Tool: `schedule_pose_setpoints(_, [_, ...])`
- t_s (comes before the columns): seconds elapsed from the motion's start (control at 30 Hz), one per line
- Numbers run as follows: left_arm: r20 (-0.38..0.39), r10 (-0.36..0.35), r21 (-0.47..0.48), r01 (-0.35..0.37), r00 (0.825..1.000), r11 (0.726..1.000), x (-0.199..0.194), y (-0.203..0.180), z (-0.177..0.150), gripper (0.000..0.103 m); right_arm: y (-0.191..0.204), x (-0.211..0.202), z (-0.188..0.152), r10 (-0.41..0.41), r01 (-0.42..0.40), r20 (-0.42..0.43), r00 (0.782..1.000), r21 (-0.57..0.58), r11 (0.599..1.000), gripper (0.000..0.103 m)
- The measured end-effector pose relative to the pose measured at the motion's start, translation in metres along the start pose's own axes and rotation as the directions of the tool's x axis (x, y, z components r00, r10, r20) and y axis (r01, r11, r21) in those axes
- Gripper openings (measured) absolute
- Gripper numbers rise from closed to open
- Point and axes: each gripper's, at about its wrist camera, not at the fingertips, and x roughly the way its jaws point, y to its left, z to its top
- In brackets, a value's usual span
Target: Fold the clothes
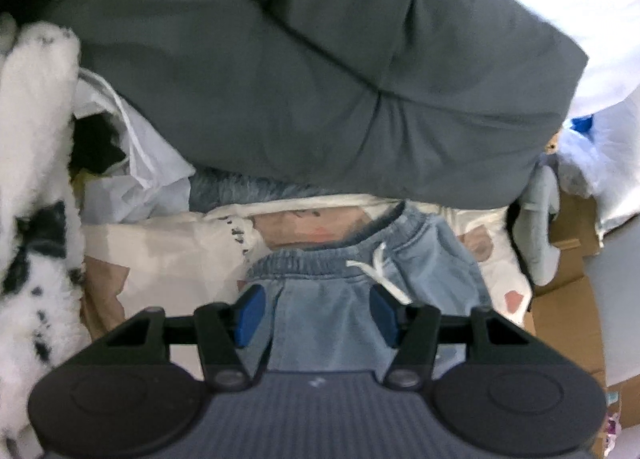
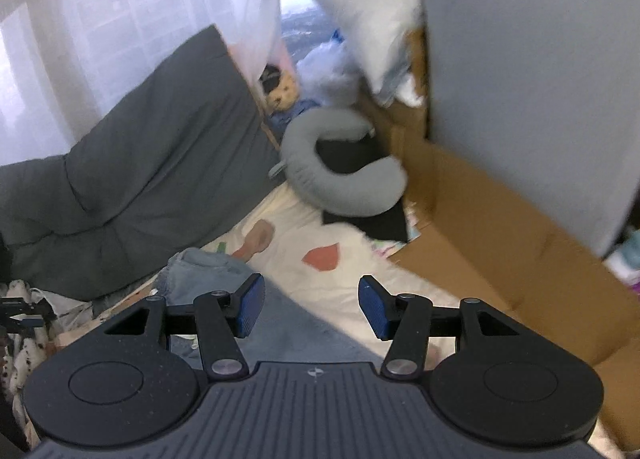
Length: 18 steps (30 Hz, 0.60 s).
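Light blue denim shorts point(image 1: 360, 259) with an elastic waistband and a white drawstring point(image 1: 376, 271) lie on a cream printed sheet point(image 1: 176, 247). My left gripper point(image 1: 317, 313) hovers just over them, open, and the denim shows in the gap between its blue pads point(image 1: 250, 315) without being pinched. In the right wrist view, a bunched part of the same denim point(image 2: 204, 267) lies to the left of my right gripper point(image 2: 312, 307). That gripper is open and empty above the sheet point(image 2: 340, 271).
A thick dark grey quilt point(image 1: 320, 79) point(image 2: 160, 163) lies behind the shorts. A white black-spotted fleece point(image 1: 36, 179) is at the left. On the right are a grey neck pillow point(image 2: 340, 179), a plush toy point(image 2: 280, 95), a cardboard box point(image 2: 500, 239) and a curtained window point(image 2: 120, 19).
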Motion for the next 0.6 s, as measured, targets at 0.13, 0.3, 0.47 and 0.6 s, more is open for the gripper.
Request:
schedule_pose_setpoints(0.13, [-0.023,0.041,0.054,-0.040,0.999,0.998,0.020,0.009,-0.004,0.060,0.004,0.046,-0.015,-0.003,0.003,0.005,1.000,0.072,0.997,0.059])
schedule_pose_setpoints(0.3, [-0.045,0.084,0.047,-0.082,0.995,0.996,0.048,0.022,-0.009,0.060,0.021,0.104,-0.043,-0.106,0.111,-0.066,0.992,0.087,0.990,0.059])
schedule_pose_setpoints(0.47, [-0.042,0.068,0.036,-0.066,0.997,0.997,0.075,0.027,-0.018,0.060,0.042,0.161,-0.069,-0.065,0.069,-0.163,0.984,0.015,0.998,0.059])
schedule_pose_setpoints(0.6, [-0.042,0.049,0.051,-0.047,0.998,0.998,0.091,0.029,-0.021,0.060,0.054,0.196,-0.077,-0.007,0.004,-0.173,0.985,-0.017,1.000,0.059])
